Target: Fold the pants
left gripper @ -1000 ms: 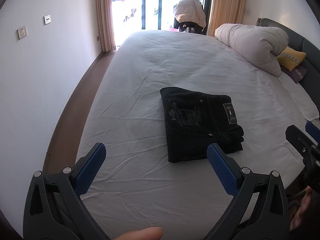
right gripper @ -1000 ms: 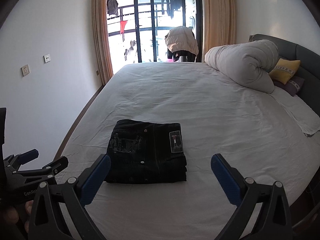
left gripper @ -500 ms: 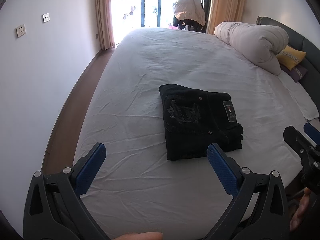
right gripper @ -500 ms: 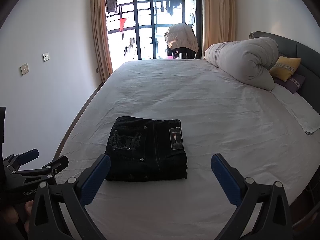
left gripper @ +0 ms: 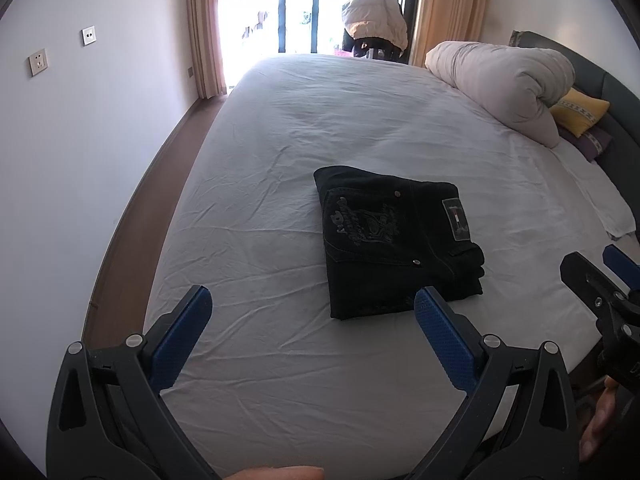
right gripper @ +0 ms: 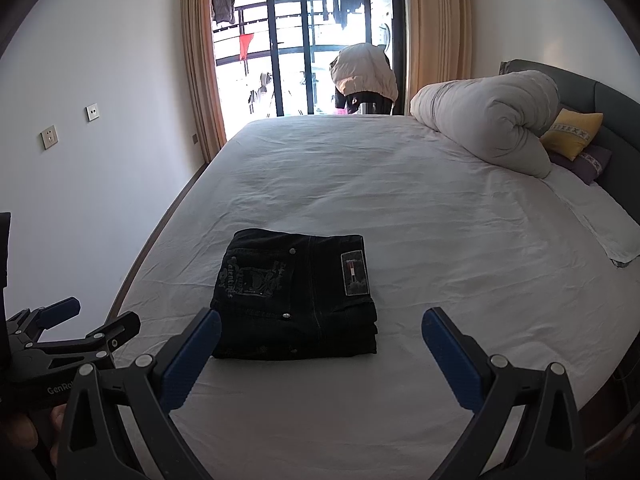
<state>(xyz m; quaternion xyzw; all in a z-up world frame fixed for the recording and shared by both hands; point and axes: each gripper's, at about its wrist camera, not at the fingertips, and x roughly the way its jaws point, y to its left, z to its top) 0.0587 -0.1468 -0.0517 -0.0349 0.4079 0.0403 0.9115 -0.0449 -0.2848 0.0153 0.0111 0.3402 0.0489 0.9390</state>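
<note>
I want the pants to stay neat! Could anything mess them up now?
Maybe. The folded black pants lie close to the near edge of the bed, so a bump could push them off. Both the left gripper and the right gripper are open and empty just in front of the stack; a finger could catch the loose layers at its right end and undo the fold.

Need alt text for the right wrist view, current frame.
Black denim pants, folded into a compact rectangle, lie on a white-sheeted bed ahead of the open, empty right gripper. The left gripper shows at left; a rolled beige duvet sits by the headboard.
</note>
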